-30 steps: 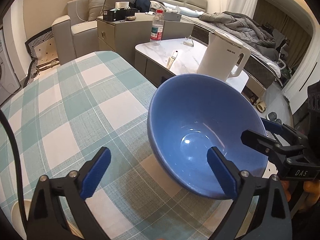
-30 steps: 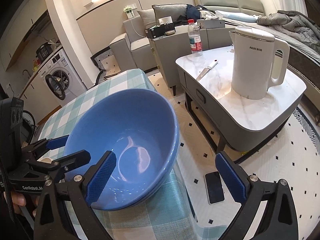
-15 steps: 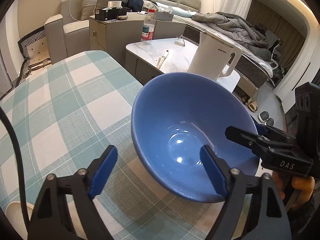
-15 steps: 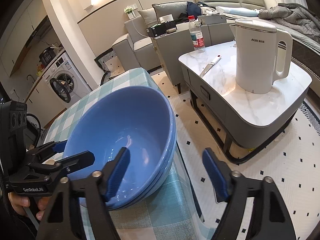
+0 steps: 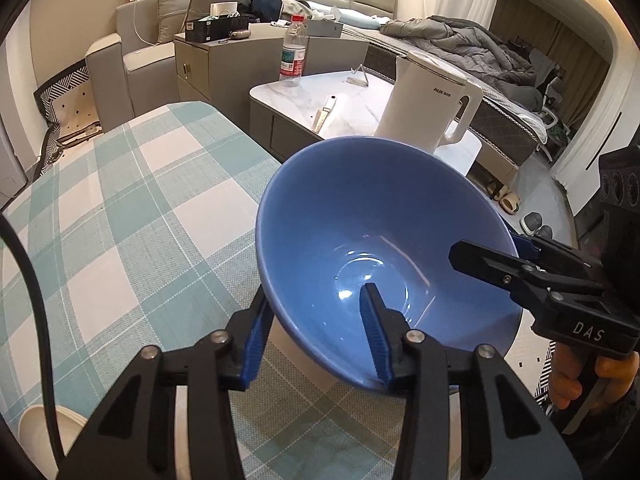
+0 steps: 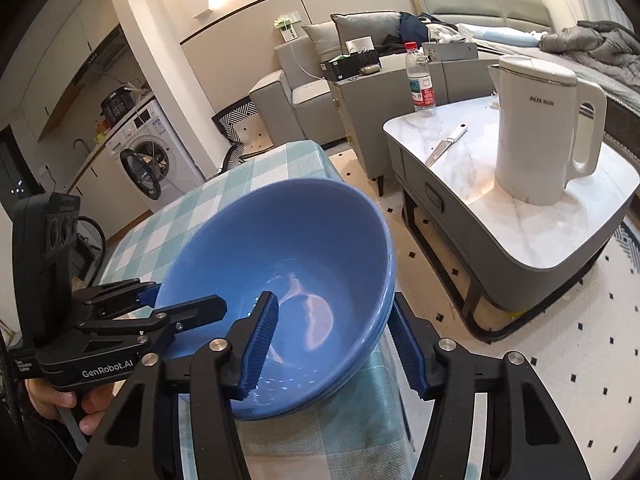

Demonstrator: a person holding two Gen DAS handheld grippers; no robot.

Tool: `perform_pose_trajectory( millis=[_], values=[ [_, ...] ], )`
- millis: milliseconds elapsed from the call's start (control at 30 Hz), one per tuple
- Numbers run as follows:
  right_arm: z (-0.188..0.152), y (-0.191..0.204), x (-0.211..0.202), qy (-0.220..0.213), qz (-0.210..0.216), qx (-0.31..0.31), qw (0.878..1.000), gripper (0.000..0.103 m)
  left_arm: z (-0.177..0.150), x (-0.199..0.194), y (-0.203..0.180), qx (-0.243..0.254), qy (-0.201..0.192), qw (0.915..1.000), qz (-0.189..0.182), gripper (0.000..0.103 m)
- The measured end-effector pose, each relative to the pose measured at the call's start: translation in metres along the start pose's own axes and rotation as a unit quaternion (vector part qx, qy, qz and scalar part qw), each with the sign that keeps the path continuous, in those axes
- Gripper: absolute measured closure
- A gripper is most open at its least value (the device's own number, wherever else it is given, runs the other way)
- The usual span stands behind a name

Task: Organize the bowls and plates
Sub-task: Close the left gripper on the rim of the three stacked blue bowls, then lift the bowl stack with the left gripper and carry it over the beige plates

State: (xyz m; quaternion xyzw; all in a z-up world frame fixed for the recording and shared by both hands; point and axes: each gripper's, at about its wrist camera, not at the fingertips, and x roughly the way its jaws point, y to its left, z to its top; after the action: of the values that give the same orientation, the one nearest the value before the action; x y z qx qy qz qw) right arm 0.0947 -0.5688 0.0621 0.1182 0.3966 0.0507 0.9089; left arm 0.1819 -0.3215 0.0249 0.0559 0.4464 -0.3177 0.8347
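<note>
Blue bowl (image 5: 372, 240) at the table (image 5: 132, 216) edge, its rim pinched by both left claw (image 5: 316, 334) and right claw (image 6: 332, 344).

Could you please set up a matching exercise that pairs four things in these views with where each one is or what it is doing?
Things:
1. blue bowl
2. white kettle
3. water bottle
4. left gripper

Places or states:
A. stands on the marble side table, nearest its front corner
B. sits near the edge of the checked tablecloth
C. closed on the bowl's rim, one finger inside, one outside
D. stands at the far end of the marble side table

Pairs: 1-B, 2-A, 3-D, 4-C
</note>
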Motion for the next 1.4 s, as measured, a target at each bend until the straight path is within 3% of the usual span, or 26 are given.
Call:
perform_pose_trajectory(
  millis=[667,1400],
  values=[
    [0.000,0.008,-0.005,-0.006,-0.002,-0.011,1.000,0.045,-0.003,-0.010,-0.001,-0.004,-0.003,0.9999,0.014,0.060],
    [0.000,0.045,-0.031,-0.035,0.014,-0.046,0.998,0.045,-0.013,-0.053,0.011,-0.019,-0.039,0.9986,0.029,0.060]
  ],
)
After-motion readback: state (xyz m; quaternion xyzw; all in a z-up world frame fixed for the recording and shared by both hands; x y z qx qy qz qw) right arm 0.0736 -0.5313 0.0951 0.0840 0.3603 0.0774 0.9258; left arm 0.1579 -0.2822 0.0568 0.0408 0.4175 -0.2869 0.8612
